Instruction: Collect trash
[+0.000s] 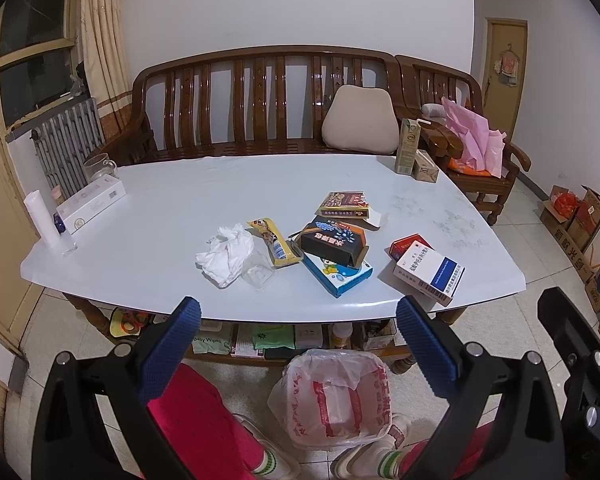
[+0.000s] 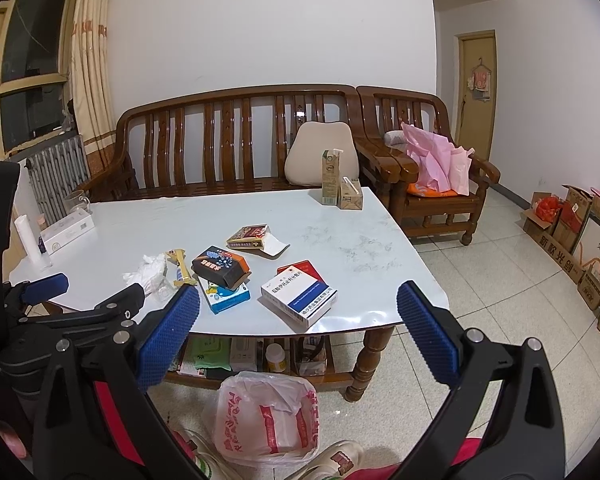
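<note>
White table [image 1: 180,200] holds trash pile [image 1: 332,244] beyond both grippers' empty, wide-apart jaws; bin bag [image 1: 336,396] below.

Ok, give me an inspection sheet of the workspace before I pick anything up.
Surface: white table, marked at the right.
Job's things: crumpled tissue, clear tray, yellow wrapper, black box stacked on blue box, white medicine box, bagged bin on the floor.
Clutter: milk cartons, long white box.
Grippers: left hand-held gripper and right hand-held gripper open, empty.
Cables: nothing seen.
Surroundings: wooden bench, cardboard boxes.
</note>
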Motion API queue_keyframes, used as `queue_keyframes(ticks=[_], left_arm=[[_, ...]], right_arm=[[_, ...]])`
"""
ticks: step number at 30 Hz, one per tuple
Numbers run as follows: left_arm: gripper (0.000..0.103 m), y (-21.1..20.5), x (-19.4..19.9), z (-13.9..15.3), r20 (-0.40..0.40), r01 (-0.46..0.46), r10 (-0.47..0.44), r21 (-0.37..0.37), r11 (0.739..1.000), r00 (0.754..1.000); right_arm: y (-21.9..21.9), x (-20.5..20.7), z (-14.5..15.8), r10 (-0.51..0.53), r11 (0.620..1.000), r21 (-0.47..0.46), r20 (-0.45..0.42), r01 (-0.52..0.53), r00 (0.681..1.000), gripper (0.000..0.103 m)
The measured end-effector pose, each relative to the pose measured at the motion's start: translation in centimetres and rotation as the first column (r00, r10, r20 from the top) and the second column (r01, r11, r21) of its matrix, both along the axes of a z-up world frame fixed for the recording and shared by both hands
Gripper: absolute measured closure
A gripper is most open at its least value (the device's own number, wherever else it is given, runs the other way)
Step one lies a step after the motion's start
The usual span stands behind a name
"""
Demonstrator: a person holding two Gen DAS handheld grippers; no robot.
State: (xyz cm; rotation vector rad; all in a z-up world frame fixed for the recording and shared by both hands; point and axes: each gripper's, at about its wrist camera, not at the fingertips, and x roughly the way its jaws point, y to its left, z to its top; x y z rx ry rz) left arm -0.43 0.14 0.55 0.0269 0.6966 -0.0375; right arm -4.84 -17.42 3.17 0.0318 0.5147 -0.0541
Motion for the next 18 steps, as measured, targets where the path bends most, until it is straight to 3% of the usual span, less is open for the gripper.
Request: queue_keyframes(ticks=[18], left_arm=[[0.007,0.14,0.01,0.01,-0.003,0.005,-0.005,-0.006,1.000,1.000]], right_arm=[[-0.01,0.03,0.00,-0.001,1.000,0.003,-0.003,0.001,1.000,0.006]])
